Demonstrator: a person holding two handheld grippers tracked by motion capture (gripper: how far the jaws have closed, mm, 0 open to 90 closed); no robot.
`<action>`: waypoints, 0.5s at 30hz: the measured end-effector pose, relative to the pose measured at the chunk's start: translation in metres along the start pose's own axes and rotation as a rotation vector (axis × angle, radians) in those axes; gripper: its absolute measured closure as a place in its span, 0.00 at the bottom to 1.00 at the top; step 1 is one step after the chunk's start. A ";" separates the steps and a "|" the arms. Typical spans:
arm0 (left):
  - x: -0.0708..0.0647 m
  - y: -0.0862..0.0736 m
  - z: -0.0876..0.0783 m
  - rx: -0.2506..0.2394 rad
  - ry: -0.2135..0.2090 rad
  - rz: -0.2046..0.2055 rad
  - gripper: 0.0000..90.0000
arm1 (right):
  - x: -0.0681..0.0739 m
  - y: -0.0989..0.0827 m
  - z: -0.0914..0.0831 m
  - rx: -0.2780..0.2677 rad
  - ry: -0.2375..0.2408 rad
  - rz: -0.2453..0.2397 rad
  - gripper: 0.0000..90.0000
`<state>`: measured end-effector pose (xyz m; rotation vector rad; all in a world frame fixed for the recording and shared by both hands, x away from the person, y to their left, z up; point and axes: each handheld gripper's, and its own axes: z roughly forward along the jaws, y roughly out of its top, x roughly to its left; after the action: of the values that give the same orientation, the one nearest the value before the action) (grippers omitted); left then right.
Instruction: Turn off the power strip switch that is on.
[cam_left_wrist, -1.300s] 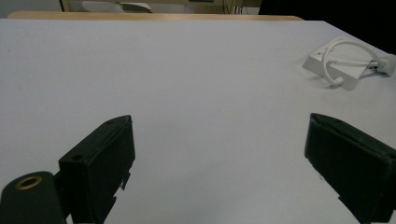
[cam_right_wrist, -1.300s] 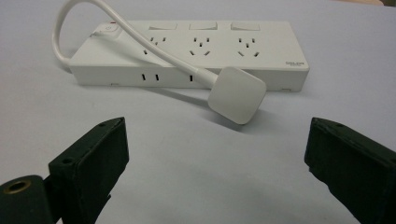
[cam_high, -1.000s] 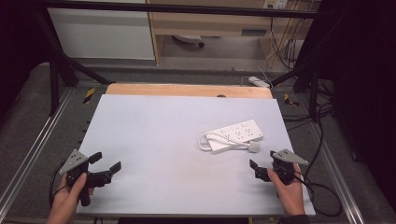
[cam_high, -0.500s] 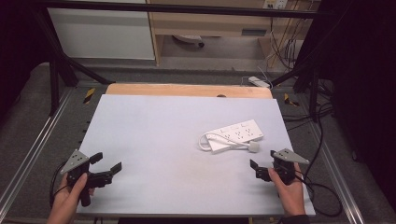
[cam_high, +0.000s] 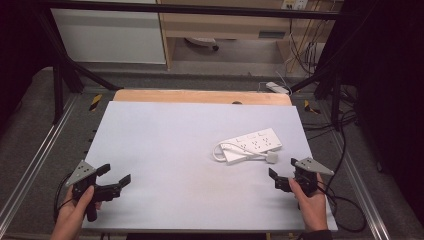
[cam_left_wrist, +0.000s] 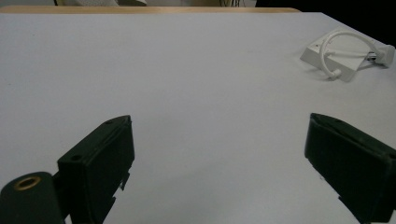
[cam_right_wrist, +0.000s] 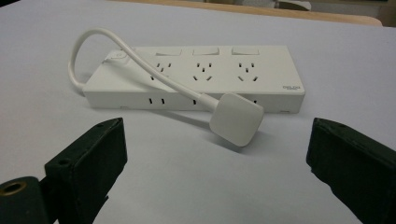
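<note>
A white power strip (cam_high: 254, 142) with three switches lies on the white table top (cam_high: 175, 135), right of the middle. Its short cable (cam_high: 220, 150) loops round to a flat white plug (cam_high: 271, 157) lying beside its near edge. My right gripper (cam_high: 282, 168) stands open just in front of that plug, with nothing between its jaws. In the right gripper view the power strip (cam_right_wrist: 210, 74) and plug (cam_right_wrist: 236, 119) lie straight ahead of the right gripper (cam_right_wrist: 215, 158). My left gripper (cam_high: 115, 174) is open at the front left, far from the strip. The left gripper (cam_left_wrist: 217, 154) faces bare table, with the power strip (cam_left_wrist: 327, 56) at the top right.
A strip of bare wood (cam_high: 200, 96) shows along the table's back edge. Metal rails (cam_high: 40, 150) run down both sides. Another white power strip (cam_high: 277, 88) and cables lie on the floor behind the table. A shelf unit (cam_high: 225, 25) stands farther back.
</note>
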<state>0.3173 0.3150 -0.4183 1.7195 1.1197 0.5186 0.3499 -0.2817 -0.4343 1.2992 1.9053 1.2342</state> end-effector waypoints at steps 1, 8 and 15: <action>0.000 0.000 0.000 0.001 0.000 0.000 0.09 | 0.000 0.001 0.000 0.002 0.002 0.003 0.06; 0.000 -0.001 0.000 0.002 0.001 -0.006 0.09 | 0.003 0.003 0.002 0.012 0.009 0.020 0.05; 0.000 -0.002 0.001 0.014 0.004 -0.006 0.08 | 0.005 0.013 0.006 0.043 -0.036 0.048 0.07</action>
<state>0.3170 0.3149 -0.4199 1.7275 1.1336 0.5123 0.3581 -0.2735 -0.4250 1.3872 1.8959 1.1911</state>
